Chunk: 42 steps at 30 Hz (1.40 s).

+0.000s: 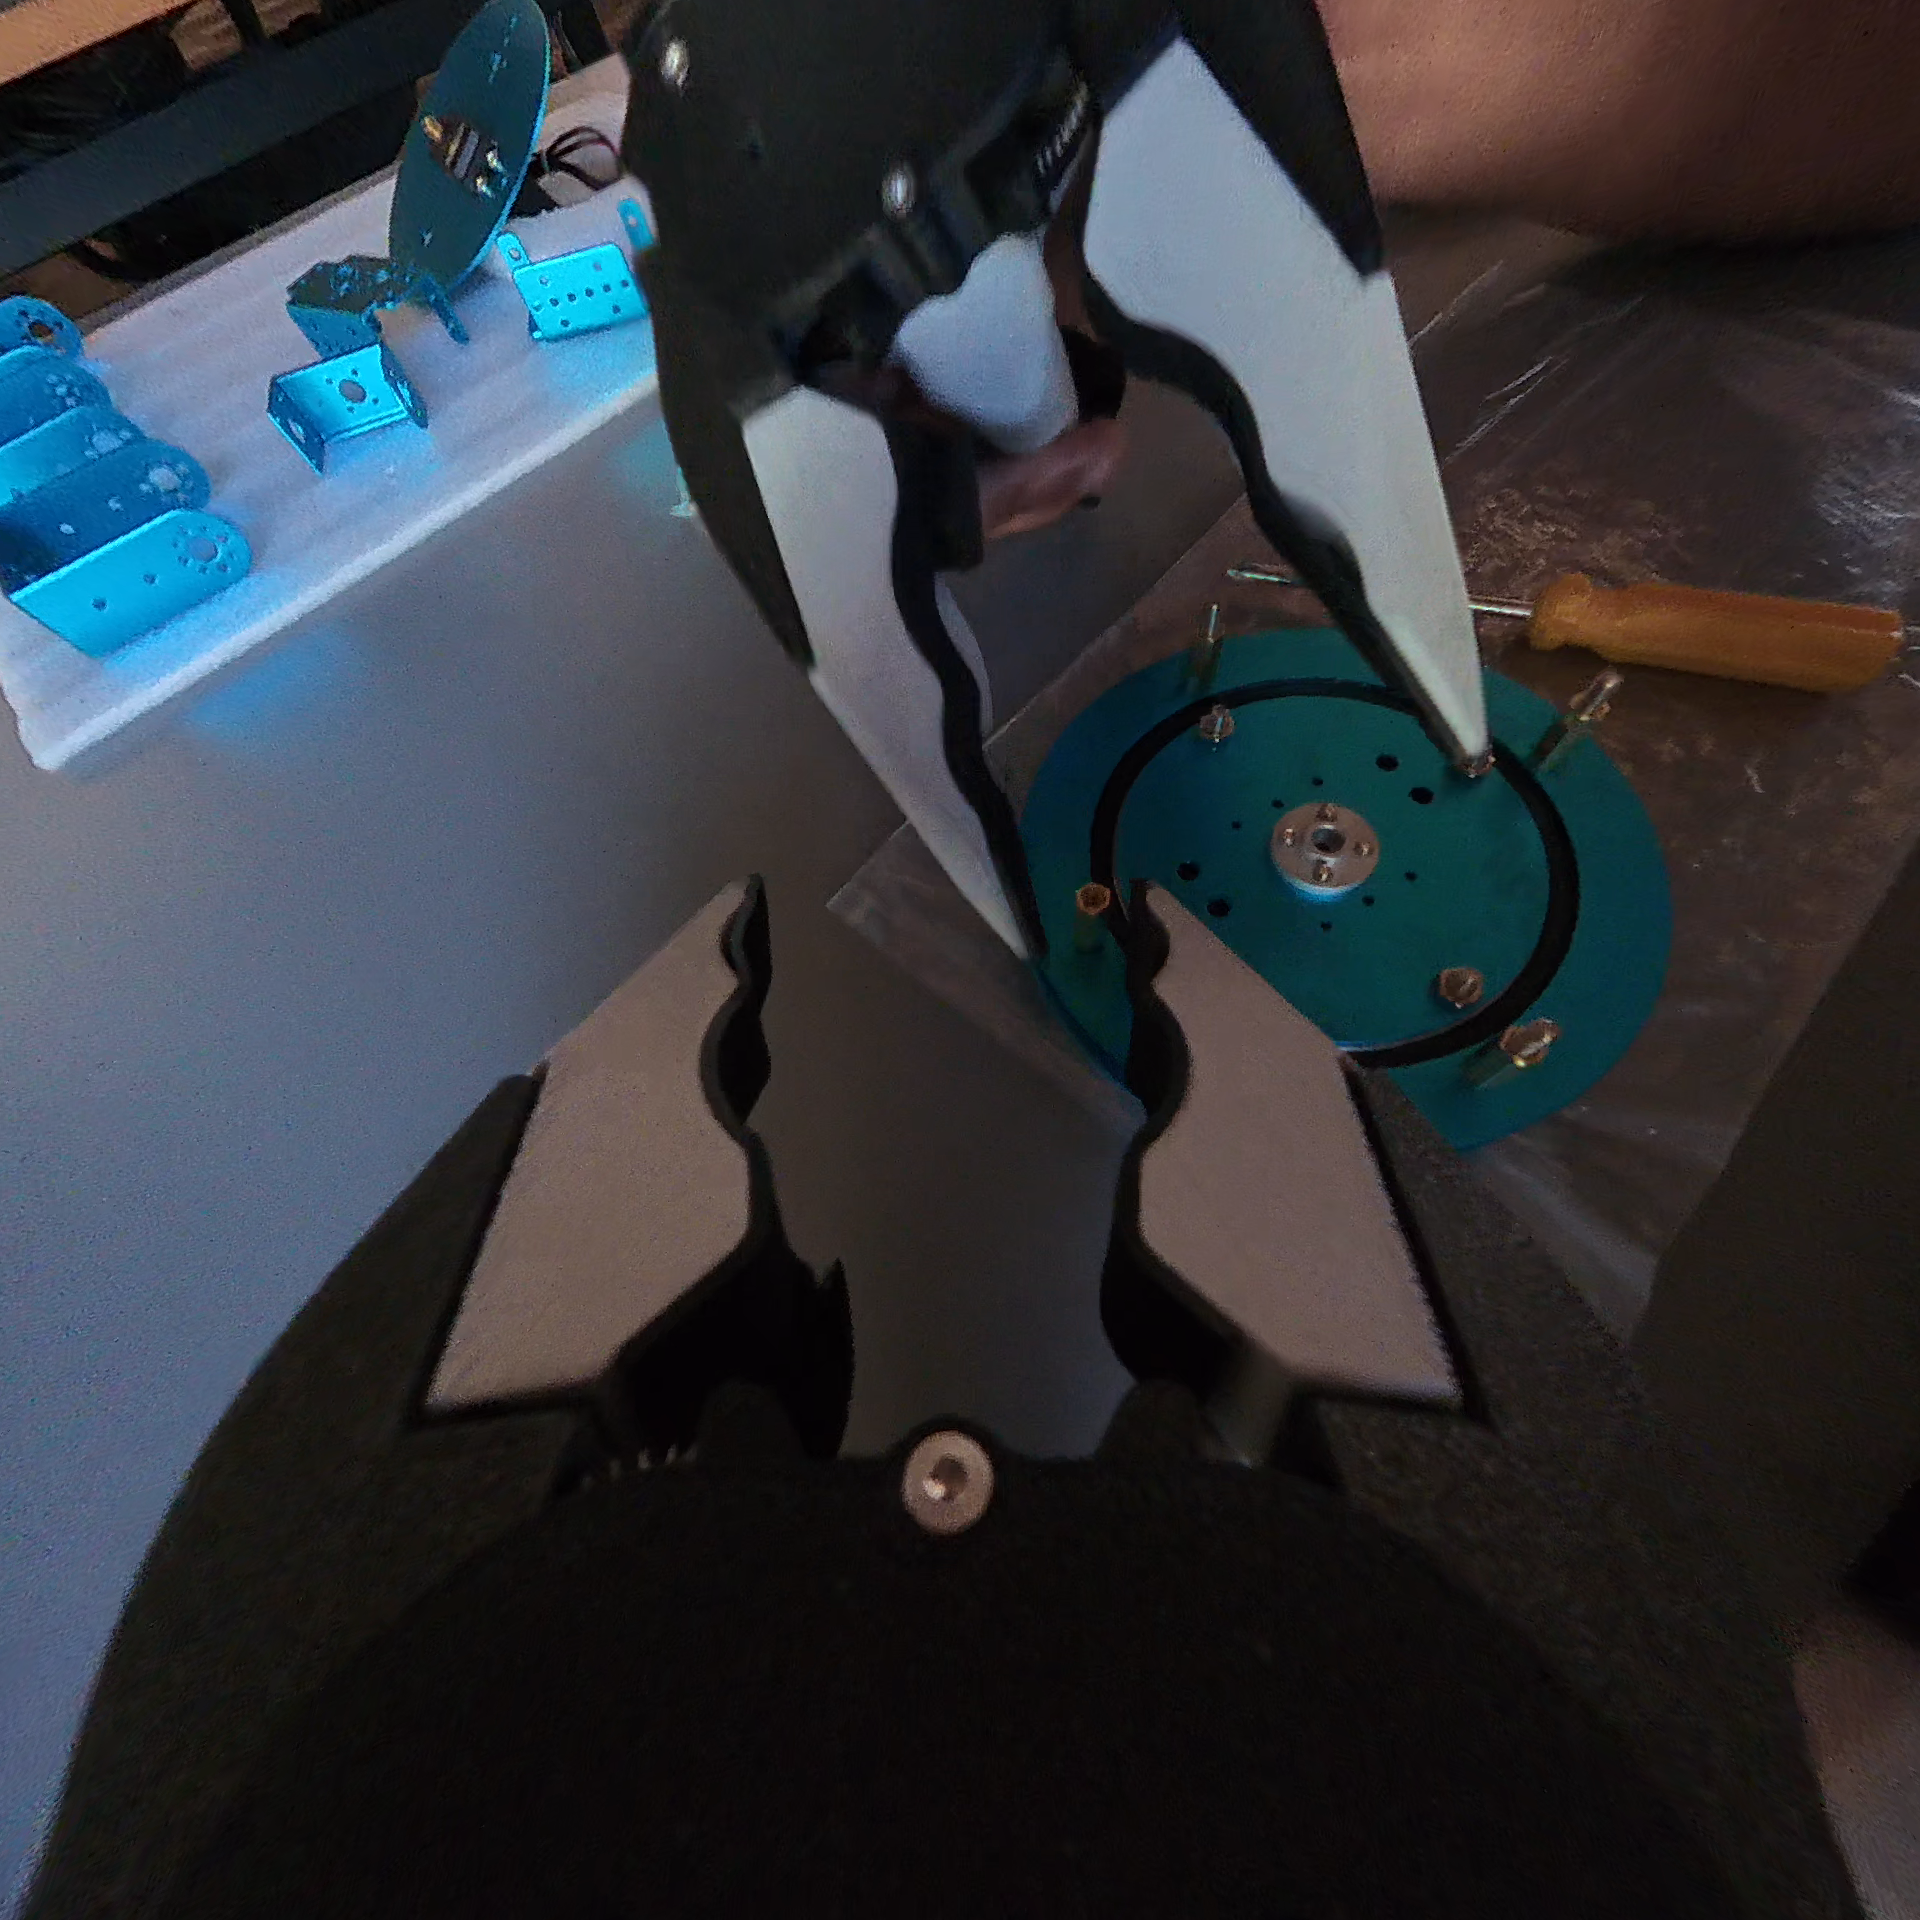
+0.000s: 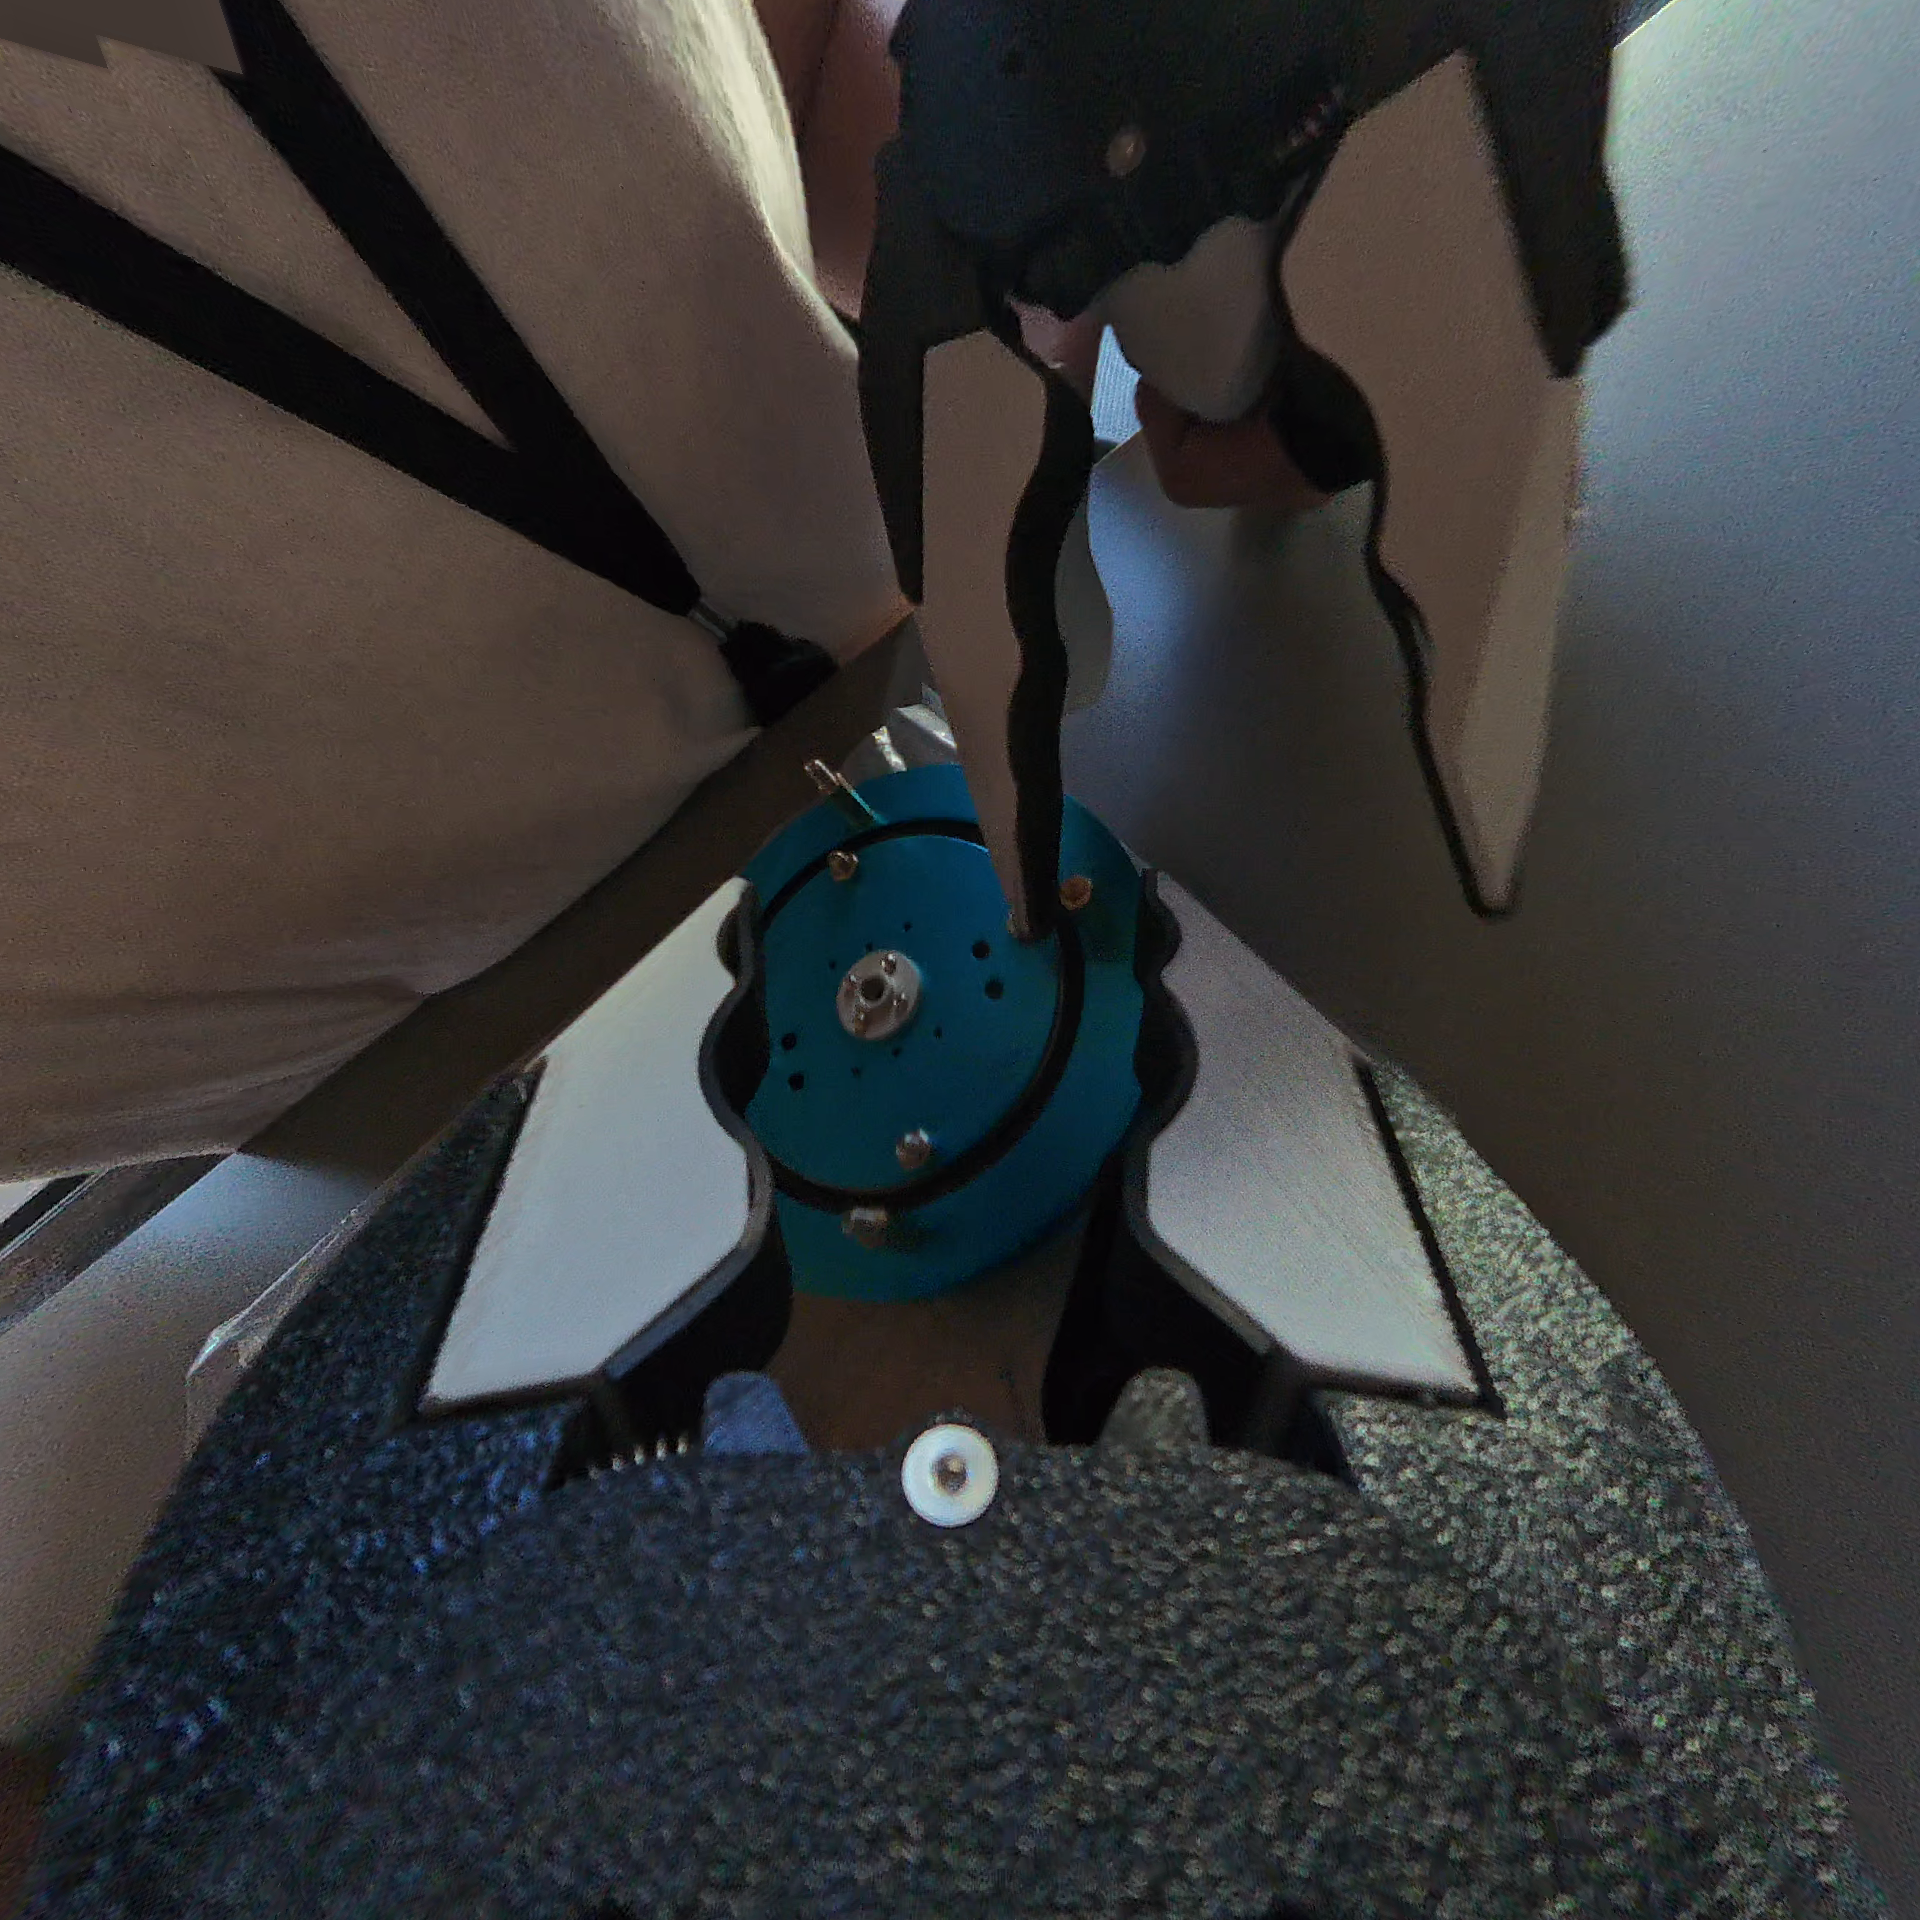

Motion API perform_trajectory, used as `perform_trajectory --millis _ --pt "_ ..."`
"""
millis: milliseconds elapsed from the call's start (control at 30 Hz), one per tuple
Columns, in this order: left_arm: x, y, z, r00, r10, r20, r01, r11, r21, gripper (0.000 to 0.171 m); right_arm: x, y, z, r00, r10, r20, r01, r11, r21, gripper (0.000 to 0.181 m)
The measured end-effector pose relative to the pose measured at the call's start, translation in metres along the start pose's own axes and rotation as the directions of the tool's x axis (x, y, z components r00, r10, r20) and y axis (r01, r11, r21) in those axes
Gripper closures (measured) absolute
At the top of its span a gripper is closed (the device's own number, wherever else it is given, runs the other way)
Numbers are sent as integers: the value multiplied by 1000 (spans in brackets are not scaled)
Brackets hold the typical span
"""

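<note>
A round blue metal disc [image 1: 1621, 883] with a black ring groove, a silver centre hub [image 1: 1325, 842] and several brass standoffs lies flat on a clear plastic sheet. My right gripper [image 1: 1252, 852] reaches down from above, open wide. One tip is at the disc's left edge and the other is on a screw of the inner plate. In the right wrist view the disc [image 2: 935, 1091] sits between the right gripper's [image 2: 948, 888] fingers. My left gripper [image 1: 945, 894] is open and empty. Its right fingertip is beside a brass standoff [image 1: 1091, 914] on the disc's rim. The left gripper also shows in the right wrist view [image 2: 1262, 914].
A screwdriver with an orange-yellow handle [image 1: 1714, 634] lies beyond the disc. A white foam pad [image 1: 260, 665] at the far left carries several blue metal brackets [image 1: 343, 395] and an upright blue disc [image 1: 468, 156]. A person's beige garment with black straps [image 2: 312, 727] is close on the left.
</note>
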<state>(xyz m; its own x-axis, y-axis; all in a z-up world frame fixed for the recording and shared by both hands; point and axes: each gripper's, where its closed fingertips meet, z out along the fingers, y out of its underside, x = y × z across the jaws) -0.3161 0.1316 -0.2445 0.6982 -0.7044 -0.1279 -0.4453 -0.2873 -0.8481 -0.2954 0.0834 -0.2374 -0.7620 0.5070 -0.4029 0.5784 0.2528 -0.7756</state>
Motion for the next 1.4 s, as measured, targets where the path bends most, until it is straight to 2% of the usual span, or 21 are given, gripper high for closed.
perform_trajectory --millis 100,200,300,533,633,767,833,967,1067,1233,1400 --pt "-2 -2 2 1000 1 -3 -1 1000 5 101 -6 -1 10 998 21 56 -20 1000 -23 110" --pt "-6 5 -4 1000 -12 -3 12 1000 -7 100 -4 6 -2 999 47 20 -46 999 -26 112" --pt "-18 14 -12 999 -7 46 8 1000 -30 107 0 9 -15 998 68 -12 -68 998 3 116" --pt "5 -9 2 999 4 -52 -2 999 41 101 -4 0 8 998 34 45 -34 999 -4 113" --pt "-2 -1 4 1000 11 -21 -11 1000 0 101 -6 4 2 997 59 40 -59 998 -2 112" --pt "-15 13 -11 1000 -7 21 8 999 -33 103 -2 8 -16 997 75 -3 -75 997 19 118" --pt "-9 7 -14 1000 -25 -15 25 1000 0 103 -1 3 -15 999 49 -18 -48 998 32 115" --pt "6 -9 1 999 29 -43 -28 999 27 101 -6 -2 3 999 31 37 -31 1000 -5 115" --pt "0 -3 10 999 35 -21 -36 999 -12 102 -9 0 5 999 41 34 -41 999 -8 113" --pt "-5 9 -6 1000 10 -4 -10 999 -47 103 -7 5 -20 998 65 -18 -65 997 31 117" --pt "6 -11 2 998 52 -24 -52 999 -1 101 -8 0 -2 1000 29 7 -29 1000 0 111"
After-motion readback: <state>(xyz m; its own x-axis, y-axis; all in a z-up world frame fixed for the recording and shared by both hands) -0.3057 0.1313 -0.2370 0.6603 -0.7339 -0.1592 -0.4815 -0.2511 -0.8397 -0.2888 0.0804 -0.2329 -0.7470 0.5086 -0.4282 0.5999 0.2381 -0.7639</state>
